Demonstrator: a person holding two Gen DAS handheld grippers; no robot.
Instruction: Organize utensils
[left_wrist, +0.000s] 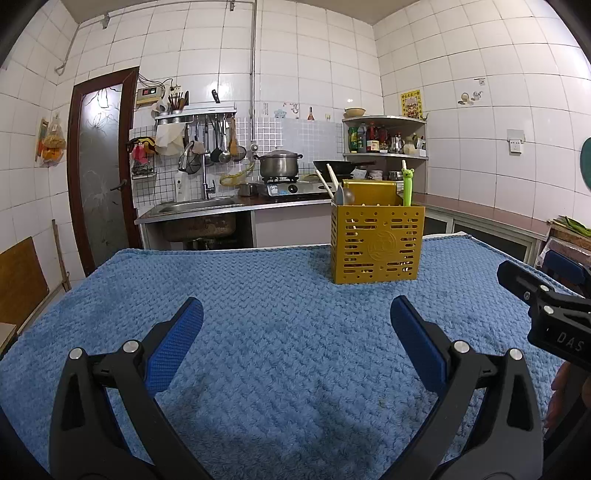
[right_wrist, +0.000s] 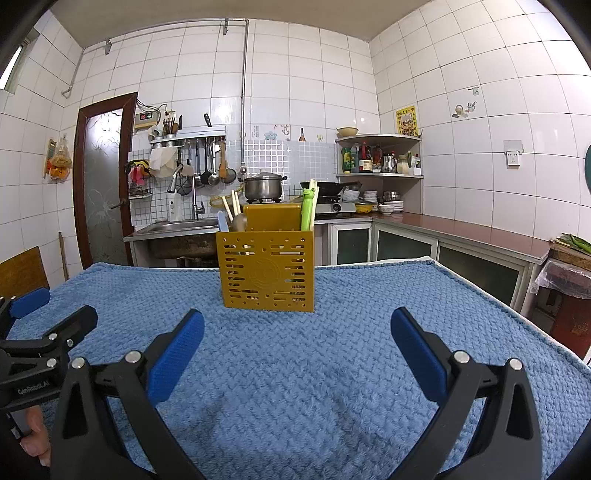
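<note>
A yellow perforated utensil holder stands upright on the blue towel at the far side of the table; it also shows in the right wrist view. In it stand wooden chopsticks, a metal spoon, a blue utensil and a green frog-topped piece. My left gripper is open and empty, low over the towel, short of the holder. My right gripper is open and empty, facing the holder. Each gripper shows at the edge of the other's view.
Behind the table run a steel sink, a gas stove with a pot and wok, and a corner shelf with bottles. A wooden chair stands at the left. A counter runs along the right.
</note>
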